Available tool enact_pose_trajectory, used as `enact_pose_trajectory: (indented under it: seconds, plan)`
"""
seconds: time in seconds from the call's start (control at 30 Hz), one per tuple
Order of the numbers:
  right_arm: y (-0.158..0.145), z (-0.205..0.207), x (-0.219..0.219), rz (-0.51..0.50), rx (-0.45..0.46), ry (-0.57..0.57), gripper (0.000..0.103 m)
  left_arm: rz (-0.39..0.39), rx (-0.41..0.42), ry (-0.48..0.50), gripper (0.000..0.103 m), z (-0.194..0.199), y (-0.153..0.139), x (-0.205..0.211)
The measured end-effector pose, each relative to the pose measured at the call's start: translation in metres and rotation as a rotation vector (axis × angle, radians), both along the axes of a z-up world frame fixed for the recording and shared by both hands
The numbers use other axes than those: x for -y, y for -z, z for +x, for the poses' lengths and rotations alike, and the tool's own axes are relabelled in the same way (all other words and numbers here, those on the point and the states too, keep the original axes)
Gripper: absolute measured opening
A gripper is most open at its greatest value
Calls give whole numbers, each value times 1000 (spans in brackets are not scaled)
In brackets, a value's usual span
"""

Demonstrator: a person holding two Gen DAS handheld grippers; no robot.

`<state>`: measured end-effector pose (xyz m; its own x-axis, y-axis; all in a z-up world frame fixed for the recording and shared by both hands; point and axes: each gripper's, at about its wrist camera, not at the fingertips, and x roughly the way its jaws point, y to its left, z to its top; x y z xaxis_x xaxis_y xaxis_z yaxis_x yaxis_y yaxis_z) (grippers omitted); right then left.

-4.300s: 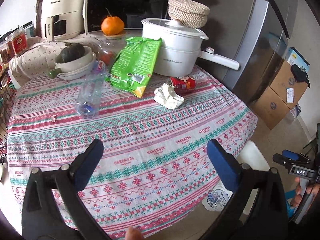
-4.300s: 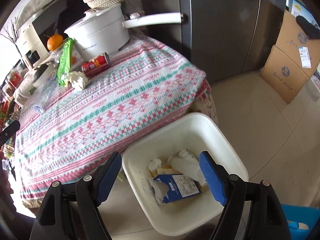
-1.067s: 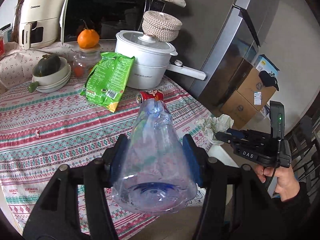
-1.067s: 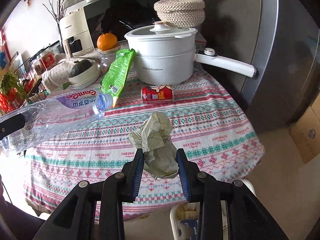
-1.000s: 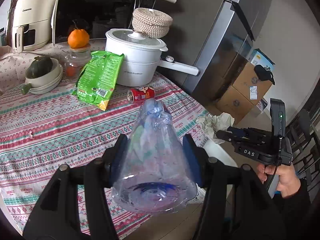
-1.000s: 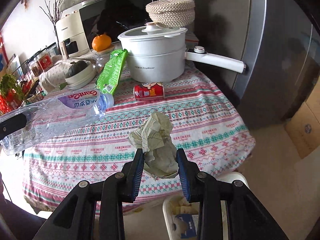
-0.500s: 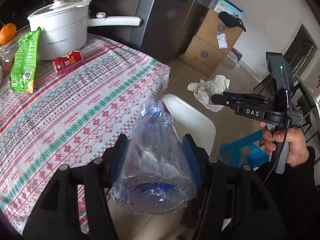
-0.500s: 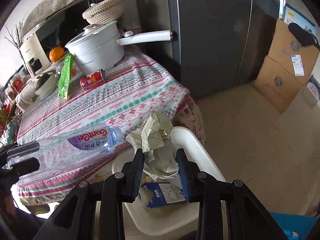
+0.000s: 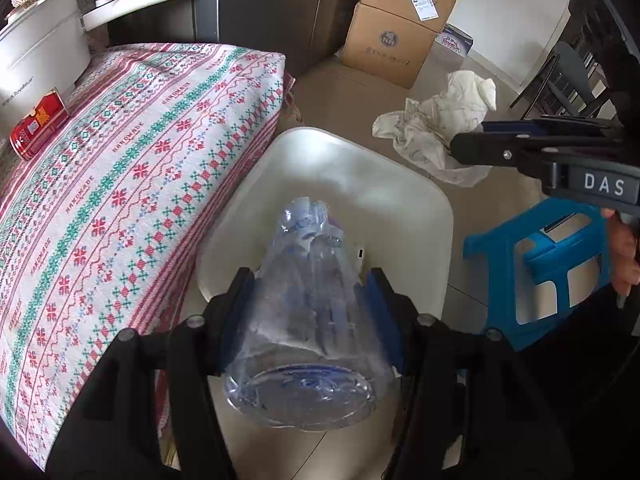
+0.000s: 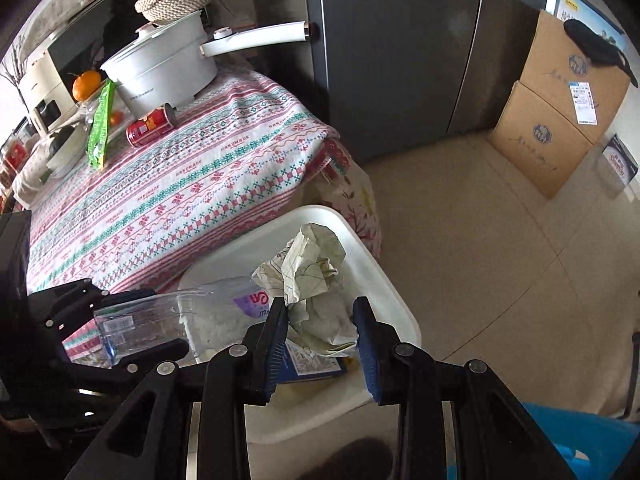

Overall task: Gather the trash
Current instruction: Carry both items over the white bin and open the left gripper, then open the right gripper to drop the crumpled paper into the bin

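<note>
My left claw [image 9: 308, 312] grips clear crushed plastic bottle [image 9: 308, 320], neck toward 12 o'clock over white square bin [image 9: 400, 200]; right claw [image 10: 322, 340] grips crumpled paper wad [image 10: 316, 280] above same bin.

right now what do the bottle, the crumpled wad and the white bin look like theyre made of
Bottle: thin clear plastic, glossy; you see through it, and its walls are dented.
Crumpled wad: looks like paper or tissue, matte off-white, with sharp creases and folds.
White bin: probably moulded plastic, smooth with a slight sheen and a rounded rim.
</note>
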<state>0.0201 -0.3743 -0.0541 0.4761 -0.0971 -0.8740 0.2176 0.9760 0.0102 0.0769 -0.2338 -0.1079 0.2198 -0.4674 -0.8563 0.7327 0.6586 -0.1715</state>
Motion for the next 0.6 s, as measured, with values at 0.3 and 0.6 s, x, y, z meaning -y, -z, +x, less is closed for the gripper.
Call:
enact_pose_trajectory:
  seconds: [0.3,0.6]
  plan:
    - [3,-1,6,12,-14,12,35,-8,0,-75,79,10,-7,-15]
    - [16,15,-7,1,-77,-3,35,-11,44,-250,94,26,-33,-75]
